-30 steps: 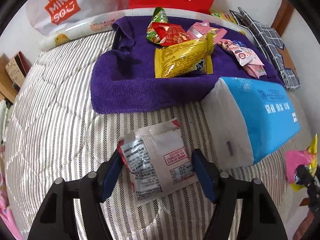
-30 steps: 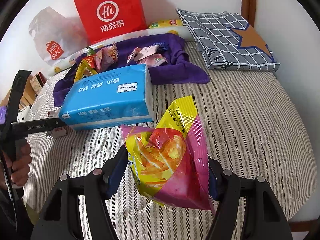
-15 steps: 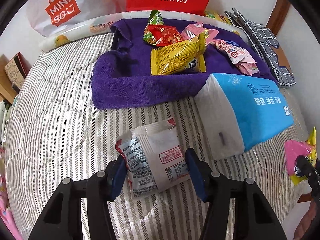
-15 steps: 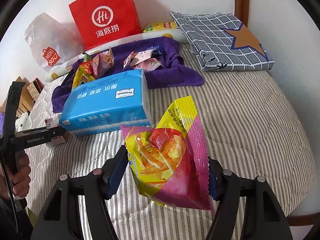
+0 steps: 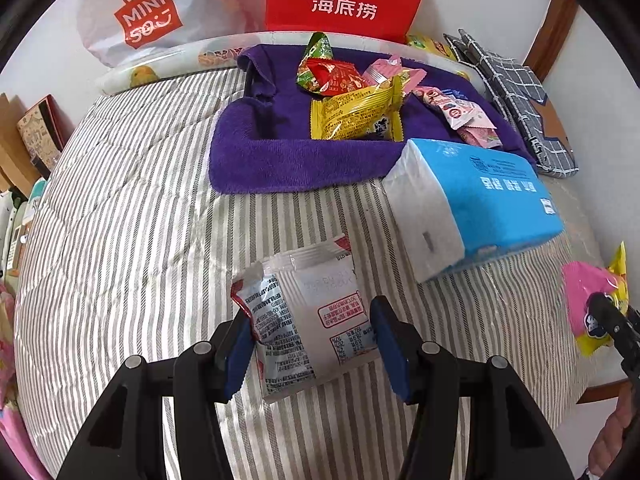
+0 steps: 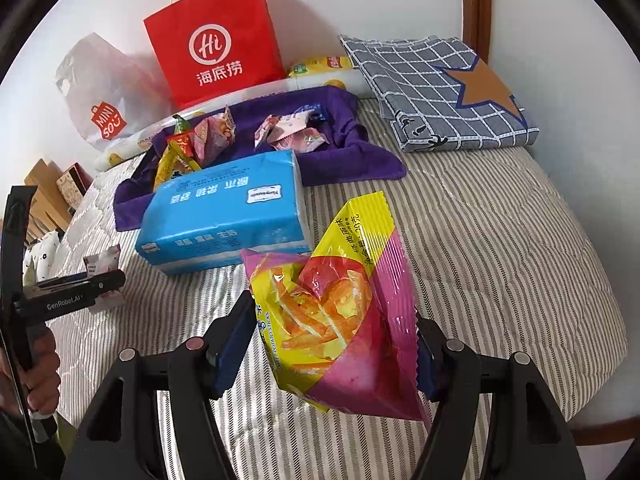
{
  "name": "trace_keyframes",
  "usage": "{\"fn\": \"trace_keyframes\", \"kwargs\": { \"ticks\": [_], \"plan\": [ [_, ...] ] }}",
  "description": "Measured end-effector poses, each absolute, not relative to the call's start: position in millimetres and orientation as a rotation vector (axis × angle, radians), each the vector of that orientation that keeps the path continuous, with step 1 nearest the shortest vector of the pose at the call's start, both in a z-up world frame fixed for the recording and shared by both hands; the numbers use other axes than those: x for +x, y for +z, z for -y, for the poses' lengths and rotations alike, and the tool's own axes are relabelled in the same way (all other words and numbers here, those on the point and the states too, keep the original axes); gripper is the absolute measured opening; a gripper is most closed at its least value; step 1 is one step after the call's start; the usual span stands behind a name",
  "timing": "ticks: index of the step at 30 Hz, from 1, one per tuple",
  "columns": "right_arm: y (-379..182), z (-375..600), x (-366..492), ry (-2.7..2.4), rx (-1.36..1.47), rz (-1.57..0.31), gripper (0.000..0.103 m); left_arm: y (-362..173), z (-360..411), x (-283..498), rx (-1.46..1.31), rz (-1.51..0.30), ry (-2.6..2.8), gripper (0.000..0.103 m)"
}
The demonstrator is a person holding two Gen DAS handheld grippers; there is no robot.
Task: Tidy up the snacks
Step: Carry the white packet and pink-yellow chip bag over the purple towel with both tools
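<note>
Snacks: a white sachet [image 5: 308, 316] with red trim sits between the fingers of the left hand-held gripper [image 5: 310, 344], just above the striped bed cover [image 5: 132, 216]; a pink-and-yellow chip bag [image 6: 340, 316] is in the right hand-held gripper [image 6: 336, 344]
Sorted pile: a yellow packet [image 5: 356, 114], a red-and-green packet [image 5: 328, 76] and pink sachets [image 5: 464, 114] lie together on the purple towel [image 5: 280, 156] at the far side of the bed
Obstacle: a blue tissue pack [image 5: 476, 200] lies on the bed between both held snacks and the towel, its far end touching the towel's near edge
Step in hand: judged as carrying the white sachet to the towel pile
Doing it well: lift the sachet clear of the cover, pass to the left of the tissue pack, and set it on the bare purple patch left of the yellow packet, not on top of the heap; the sachet is thin and slick, so a firm pinch matters
Left hand-held gripper: its jaws have just been closing; the blue pads now press the sachet's two side edges, the left one crumpling the film, so it is grasping the sachet
Right hand-held gripper: about half spread, both pads clamped on the chip bag's sides, bag upright and off the bed
Backdrop: a red paper bag [image 6: 216, 44] against the wall, a grey checked cushion [image 6: 436, 88] to the right
</note>
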State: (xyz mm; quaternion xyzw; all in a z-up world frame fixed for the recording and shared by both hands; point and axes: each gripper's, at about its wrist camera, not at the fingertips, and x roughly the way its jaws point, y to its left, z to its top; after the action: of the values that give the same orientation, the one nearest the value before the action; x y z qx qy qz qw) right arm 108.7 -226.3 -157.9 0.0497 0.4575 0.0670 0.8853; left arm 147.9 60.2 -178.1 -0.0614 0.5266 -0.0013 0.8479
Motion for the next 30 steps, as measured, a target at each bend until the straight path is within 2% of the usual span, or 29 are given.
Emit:
{"fn": "trace_keyframes", "kwargs": {
  "ticks": [30],
  "plan": [
    [-92,219,77,0.147,0.085,-0.828,0.067,-106,-50,101,-0.153,-0.967,-0.067,0.054]
  ]
}}
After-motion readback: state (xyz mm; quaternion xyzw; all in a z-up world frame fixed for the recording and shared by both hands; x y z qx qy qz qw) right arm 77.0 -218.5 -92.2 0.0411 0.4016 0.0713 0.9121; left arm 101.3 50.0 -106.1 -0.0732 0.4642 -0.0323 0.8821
